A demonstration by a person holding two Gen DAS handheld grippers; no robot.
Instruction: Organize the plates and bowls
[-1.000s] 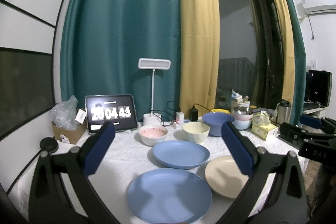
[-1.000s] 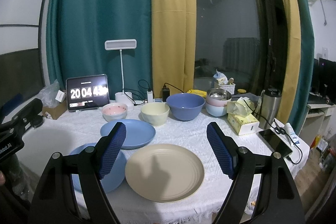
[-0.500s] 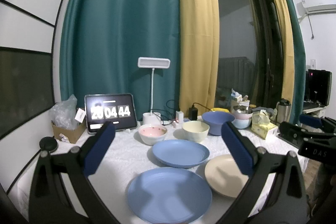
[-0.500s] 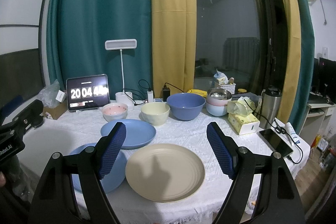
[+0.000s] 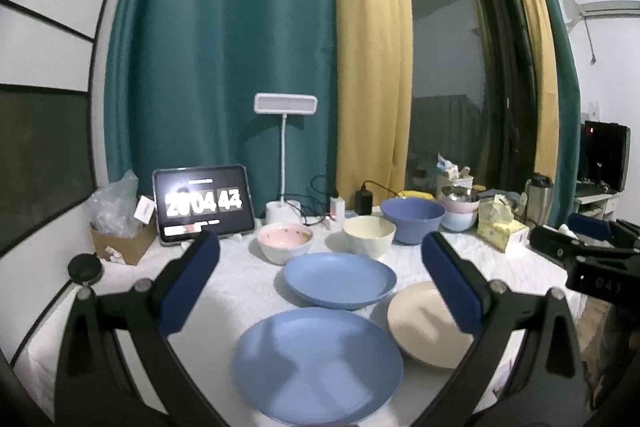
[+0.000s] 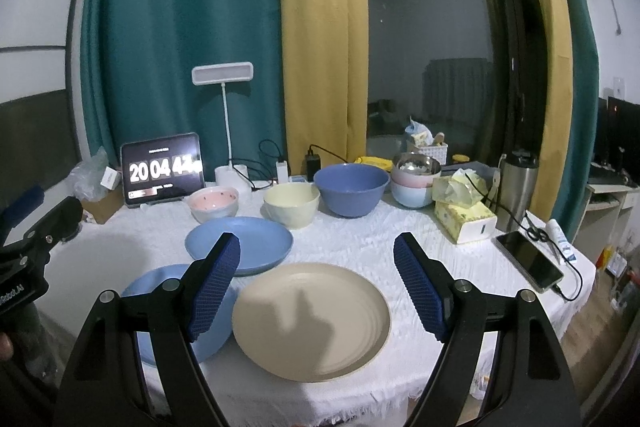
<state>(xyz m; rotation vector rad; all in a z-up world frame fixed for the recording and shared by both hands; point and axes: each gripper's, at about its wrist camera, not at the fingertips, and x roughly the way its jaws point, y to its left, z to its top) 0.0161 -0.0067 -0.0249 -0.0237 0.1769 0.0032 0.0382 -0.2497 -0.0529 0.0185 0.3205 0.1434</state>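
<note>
Your right gripper (image 6: 316,283) hangs over the near edge of the table (image 6: 360,243), jaws spread wide and holding nothing, with the cream plate (image 6: 312,319) straight ahead and just below, lying flat. Its rim faces you, so I judge this arm the nearer one for that plate. Your left gripper (image 5: 320,283) is likewise parted and empty, looking down on the near blue plate (image 5: 318,363), which lies just left of the cream plate (image 5: 424,327). The second blue plate (image 6: 240,247) sits behind both. Beyond it 3 bowls stand in a row: pink bowl (image 6: 214,203), cream bowl (image 6: 292,205), blue bowl (image 6: 352,189). Nothing blocks either plate. On the right, the tissue box (image 6: 464,219) and phone (image 6: 528,259) lie well apart from the plates.
</note>
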